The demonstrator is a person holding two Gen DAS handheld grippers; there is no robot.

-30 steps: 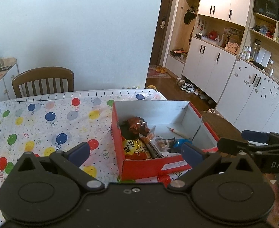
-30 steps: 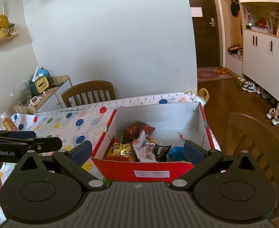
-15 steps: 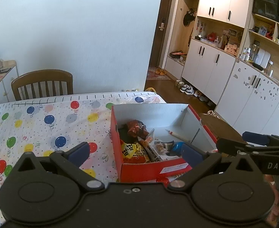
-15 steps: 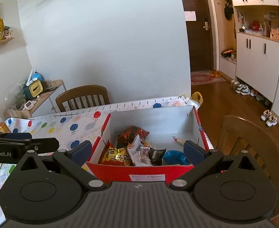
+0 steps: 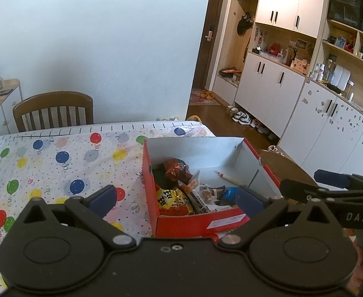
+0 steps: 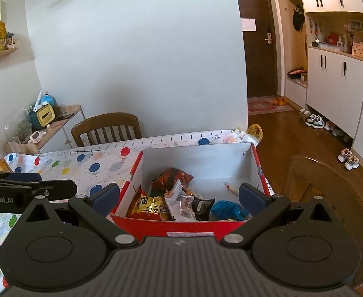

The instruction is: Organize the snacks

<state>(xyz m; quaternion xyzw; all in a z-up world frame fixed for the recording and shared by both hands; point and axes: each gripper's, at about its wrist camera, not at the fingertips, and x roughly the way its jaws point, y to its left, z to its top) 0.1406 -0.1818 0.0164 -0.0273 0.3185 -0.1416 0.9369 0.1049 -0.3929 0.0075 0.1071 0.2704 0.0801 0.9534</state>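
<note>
- Compared with a second ago, both wrist views have drawn back and risen a little: the red cardboard shoebox with white inner walls (image 6: 196,170) sits lower and smaller in each view, and nothing inside it has shifted. I judge the snacks are all boxed and the hands are retreating, so the sorting looks finished or nearly so.
- The left gripper (image 5: 175,196) has its blue-padded fingers spread wide and holds nothing; the box lies at about 1 o'clock from it, near but not touched.
- The right gripper (image 6: 179,196) is likewise splayed and empty, with the box straight ahead at 12 o'clock, its near wall just below the finger gap.
- Inside, the yellow crinkled snack bag (image 6: 148,206), a dark red foil packet (image 6: 172,177) and a blue wrapped packet (image 6: 227,209) crowd the near half; a thin white pen-like stick (image 6: 231,187) lies alone towards 1 o'clock.
- The box rests at the right edge of the balloon-print tablecloth (image 5: 57,158).
</note>
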